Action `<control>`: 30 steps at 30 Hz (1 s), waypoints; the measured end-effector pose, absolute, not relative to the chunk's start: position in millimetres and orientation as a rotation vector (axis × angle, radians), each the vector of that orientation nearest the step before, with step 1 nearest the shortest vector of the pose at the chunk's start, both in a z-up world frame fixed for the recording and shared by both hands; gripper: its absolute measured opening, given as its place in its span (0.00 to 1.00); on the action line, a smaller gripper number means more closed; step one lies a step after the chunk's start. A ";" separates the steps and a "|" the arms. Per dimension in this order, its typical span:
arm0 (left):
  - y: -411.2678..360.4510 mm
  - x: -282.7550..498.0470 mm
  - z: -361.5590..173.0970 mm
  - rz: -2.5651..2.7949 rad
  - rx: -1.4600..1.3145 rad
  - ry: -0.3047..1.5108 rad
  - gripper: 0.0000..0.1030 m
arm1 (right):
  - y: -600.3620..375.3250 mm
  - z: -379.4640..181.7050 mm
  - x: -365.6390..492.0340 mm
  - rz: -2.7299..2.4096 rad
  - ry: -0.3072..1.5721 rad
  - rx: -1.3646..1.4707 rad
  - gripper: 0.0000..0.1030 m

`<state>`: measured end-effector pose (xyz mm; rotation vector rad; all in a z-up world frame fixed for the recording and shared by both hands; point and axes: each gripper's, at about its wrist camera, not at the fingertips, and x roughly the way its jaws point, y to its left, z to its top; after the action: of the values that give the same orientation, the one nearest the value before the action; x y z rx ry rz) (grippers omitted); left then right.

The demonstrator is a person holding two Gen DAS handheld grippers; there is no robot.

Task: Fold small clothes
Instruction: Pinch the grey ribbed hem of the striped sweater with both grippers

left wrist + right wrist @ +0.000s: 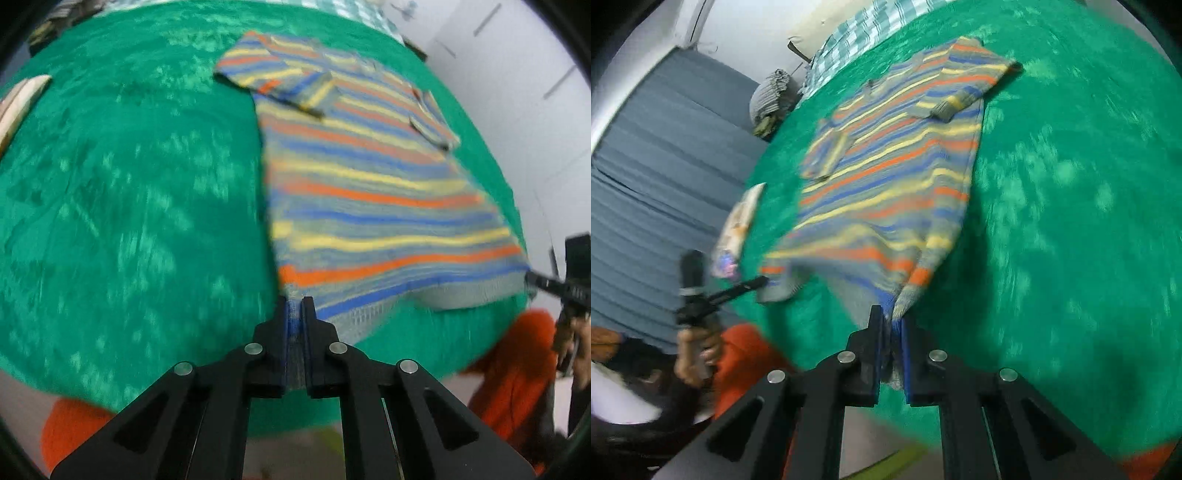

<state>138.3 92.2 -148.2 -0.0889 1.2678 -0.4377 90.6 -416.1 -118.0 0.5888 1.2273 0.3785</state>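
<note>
A small knitted sweater [369,184] with orange, yellow and blue stripes lies flat on a green cloth [129,203]. Both sleeves [295,88] are folded in across its chest. My left gripper [295,304] is shut on the near left corner of the hem. In the right wrist view the sweater [886,177] stretches away from my right gripper [892,314], which is shut on the other hem corner, and the fabric there is slightly raised. Each view shows the opposite gripper at its edge: the right gripper [546,284] and the left gripper [753,284], gripped by a hand [698,350].
A flat printed packet [738,225] lies on the green cloth beside the sweater. A grey-blue padded mattress [665,166] borders that side, with a bundled striped cloth [772,96] and a checked sheet [857,33] beyond. The person's orange clothing [517,369] is at the near edge.
</note>
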 end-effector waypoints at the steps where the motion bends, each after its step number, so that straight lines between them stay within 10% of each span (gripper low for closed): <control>1: 93.1 133.7 -154.6 -0.445 -0.081 1.290 0.05 | -417.1 -115.6 85.9 0.383 1.237 0.600 0.09; 8: 95.8 139.3 -186.6 -0.359 -0.120 1.324 0.09 | -419.2 -179.9 88.0 0.214 1.340 0.553 0.17; 12: 95.4 132.9 -182.4 -0.379 -0.147 1.282 0.40 | -425.1 -177.6 79.1 0.246 1.268 0.699 0.57; 18: 78.4 134.8 -188.5 -0.365 -0.078 1.293 0.17 | -438.6 -190.1 70.9 0.265 1.229 0.896 0.58; 30: 76.1 132.4 -188.5 -0.352 -0.142 1.286 0.13 | -453.6 -193.5 63.9 0.246 1.189 1.047 0.58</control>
<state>132.4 76.1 -188.5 -0.1416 1.2865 -0.3524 63.9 -453.6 -193.5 1.0466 1.1889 0.2460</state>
